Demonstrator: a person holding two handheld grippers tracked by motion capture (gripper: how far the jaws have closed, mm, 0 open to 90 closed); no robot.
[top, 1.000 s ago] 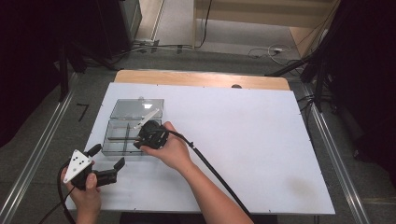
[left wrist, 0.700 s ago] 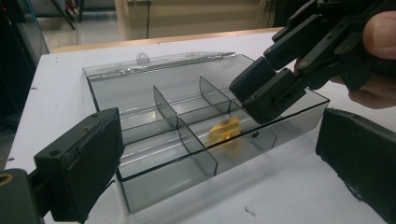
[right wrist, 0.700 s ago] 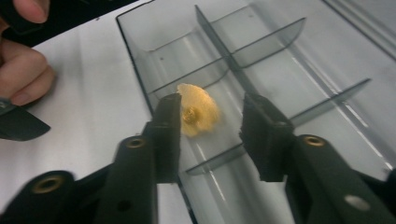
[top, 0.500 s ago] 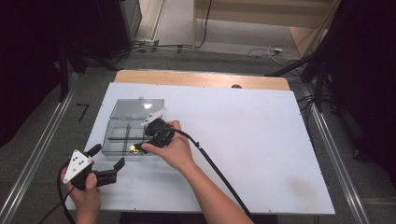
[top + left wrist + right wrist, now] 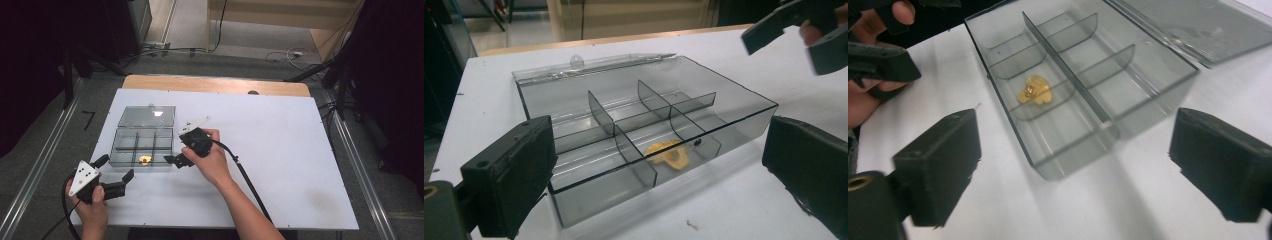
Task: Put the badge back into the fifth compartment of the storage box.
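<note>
A smoky clear plastic box (image 5: 142, 146) sits on the white table (image 5: 280, 150), its lid (image 5: 147, 116) folded flat open on the side away from the person. Thin dividers split the box into six compartments, three along each of two rows, and its long axis runs across the table, side to side as the person faces it. One small gold-coloured piece (image 5: 145, 159), lumpy and irregular, lies in the middle compartment of the row nearest the person; what it is I cannot tell. The right tool (image 5: 176, 160) hangs just beside the box's right end, its jaws spread wide and holding nothing. The left tool (image 5: 114, 173) hovers near the box's near left corner, jaws likewise spread apart and empty. Half a second ago the right tool was down over the box, close above the gold piece; now it has pulled back to the right, off the box, and the gold piece stays where it was.
</note>
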